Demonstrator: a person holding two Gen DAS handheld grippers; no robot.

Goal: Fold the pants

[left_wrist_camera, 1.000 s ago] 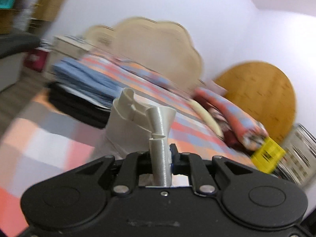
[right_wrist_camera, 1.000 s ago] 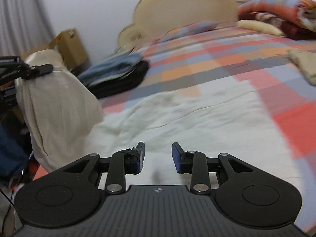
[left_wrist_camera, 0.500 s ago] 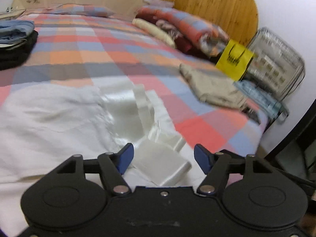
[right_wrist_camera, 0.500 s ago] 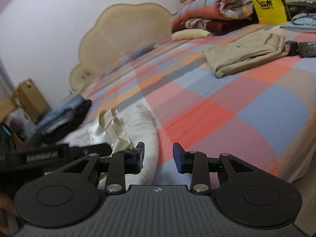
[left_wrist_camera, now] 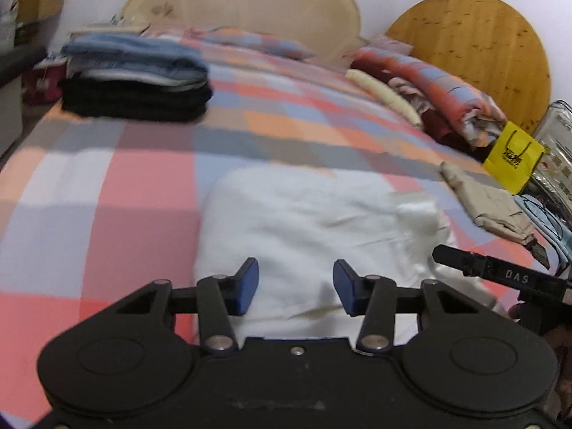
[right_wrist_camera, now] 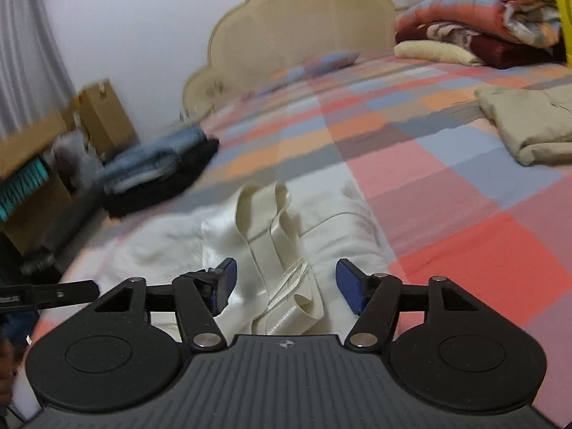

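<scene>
Loosely rumpled, the cream pants lie flat, sash atop, under both parted grippers.

Hidden, cropped, blurred

Your left hand-held gripper body covers the white pants' near edge; the yellow bag is cropped; the stacked clothes are blurred.

1. We see cream-white pants with a shiny satin sash.
2. The bedspread is checked in pink, orange, blue and grey.
3. We see beige trousers, a yellow bag, and blue jeans on black clothes.
4. Our grippers are black with blue pads.
</scene>
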